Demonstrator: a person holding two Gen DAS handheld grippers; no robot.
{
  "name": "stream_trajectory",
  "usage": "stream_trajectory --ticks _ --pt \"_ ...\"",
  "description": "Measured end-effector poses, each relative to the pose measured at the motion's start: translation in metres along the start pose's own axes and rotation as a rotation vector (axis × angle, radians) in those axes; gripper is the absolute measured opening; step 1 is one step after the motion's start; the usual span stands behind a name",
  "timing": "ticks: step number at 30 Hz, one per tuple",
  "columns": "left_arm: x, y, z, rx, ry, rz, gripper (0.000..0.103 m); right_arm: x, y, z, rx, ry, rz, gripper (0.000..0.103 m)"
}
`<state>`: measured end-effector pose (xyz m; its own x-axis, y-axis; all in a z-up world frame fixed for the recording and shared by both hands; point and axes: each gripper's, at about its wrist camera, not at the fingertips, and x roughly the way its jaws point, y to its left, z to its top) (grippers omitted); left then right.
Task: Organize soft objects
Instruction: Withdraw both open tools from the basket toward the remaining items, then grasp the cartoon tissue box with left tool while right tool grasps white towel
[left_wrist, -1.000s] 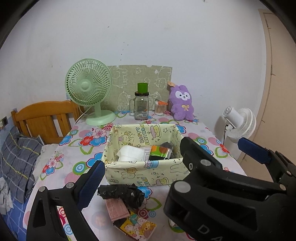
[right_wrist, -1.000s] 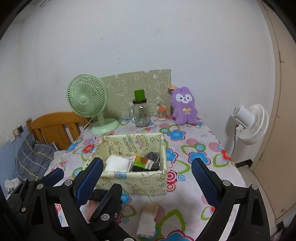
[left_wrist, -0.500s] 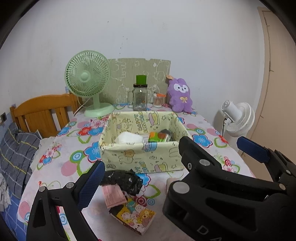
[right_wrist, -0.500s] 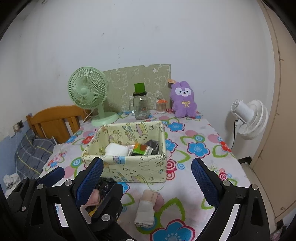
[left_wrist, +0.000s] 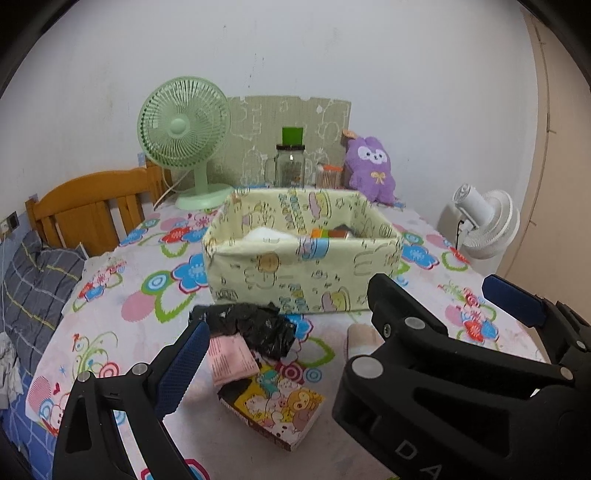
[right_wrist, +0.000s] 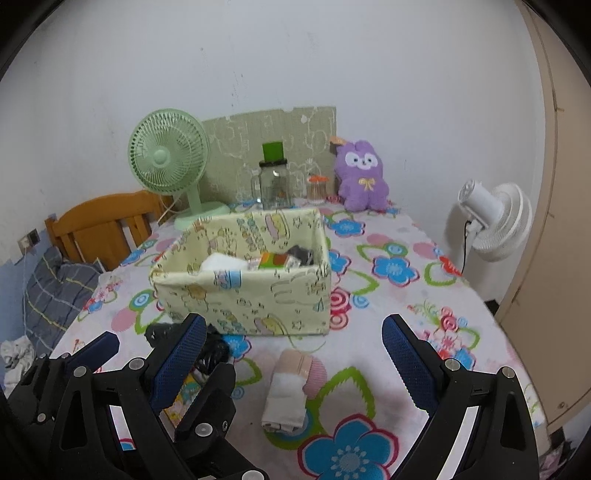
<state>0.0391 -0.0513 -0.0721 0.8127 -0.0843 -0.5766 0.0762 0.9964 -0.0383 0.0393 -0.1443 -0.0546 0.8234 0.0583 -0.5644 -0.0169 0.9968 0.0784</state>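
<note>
A pale yellow cartoon-print fabric bin (left_wrist: 303, 269) (right_wrist: 243, 295) stands mid-table, holding a white soft roll (right_wrist: 221, 262), a green-orange pack and something dark. In front of it lie a crumpled black bag (left_wrist: 255, 328), a pink pack (left_wrist: 231, 356) and a cartoon-printed box (left_wrist: 273, 406). A rolled beige and pink cloth (right_wrist: 288, 391) (left_wrist: 360, 338) lies nearer the right. My left gripper (left_wrist: 291, 354) is open above the black bag and pink pack; its right finger is hidden behind the right gripper. My right gripper (right_wrist: 291, 362) is open over the rolled cloth. A purple plush (left_wrist: 369, 173) sits at the back.
At the back of the flowered tablecloth (right_wrist: 399, 266) stand a green fan (left_wrist: 184, 129), a glass jar with a green lid (left_wrist: 290, 166) and a small orange-topped holder (right_wrist: 317, 188). A wooden chair (left_wrist: 85, 214) and plaid cloth are left, a white fan (right_wrist: 491, 218) right.
Both grippers have come down and closer to the table, so the bin and the items in front of it look larger. Both stay open and hold nothing.
</note>
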Motion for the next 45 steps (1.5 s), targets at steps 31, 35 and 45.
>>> stream_trajectory --ticks 31,35,45 --pt "0.066 0.019 -0.042 -0.028 0.175 0.081 0.097 0.087 0.009 -0.046 -0.017 0.244 0.020 0.077" --pt "0.072 0.018 -0.043 -0.032 0.201 0.063 0.097 0.095 0.005 -0.047 0.007 0.280 0.044 0.070" --pt "0.072 0.018 -0.044 -0.033 0.207 0.068 0.097 0.095 0.009 -0.048 -0.038 0.281 0.013 0.030"
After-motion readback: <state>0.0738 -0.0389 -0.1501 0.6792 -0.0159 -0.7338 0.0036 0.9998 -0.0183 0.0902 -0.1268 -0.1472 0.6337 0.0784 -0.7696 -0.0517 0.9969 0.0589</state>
